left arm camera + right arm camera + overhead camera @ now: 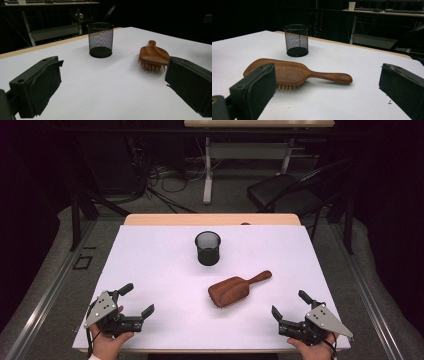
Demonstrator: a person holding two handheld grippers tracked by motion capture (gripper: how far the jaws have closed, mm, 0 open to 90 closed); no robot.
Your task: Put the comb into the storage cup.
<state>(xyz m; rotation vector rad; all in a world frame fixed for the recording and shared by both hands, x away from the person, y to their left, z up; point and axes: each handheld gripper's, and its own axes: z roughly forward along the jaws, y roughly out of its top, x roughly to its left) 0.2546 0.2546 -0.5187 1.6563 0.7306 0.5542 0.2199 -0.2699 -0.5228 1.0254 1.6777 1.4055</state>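
A brown wooden hairbrush (pixel 236 287) lies bristles down near the middle of the white table (pixel 150 260), handle pointing to the far right; it also appears as the hairbrush (pixel 153 56) and the hairbrush (pixel 297 72). Behind it stands an upright black mesh cup (pixel 207 248), seen again as the cup (pixel 100 40) and the cup (pixel 296 40). My left gripper (pixel 138 300) rests at the near left corner, open and holding nothing. My right gripper (pixel 291 304) rests at the near right corner, open, its jaws aimed toward the brush from a short way off.
Beyond the white sheet runs the table's far wooden edge (pixel 210 219). On the floor behind are a black chair (pixel 290 190), a desk's white leg (pixel 207 170) and tangled cables (pixel 160 180). Dark surroundings flank the table.
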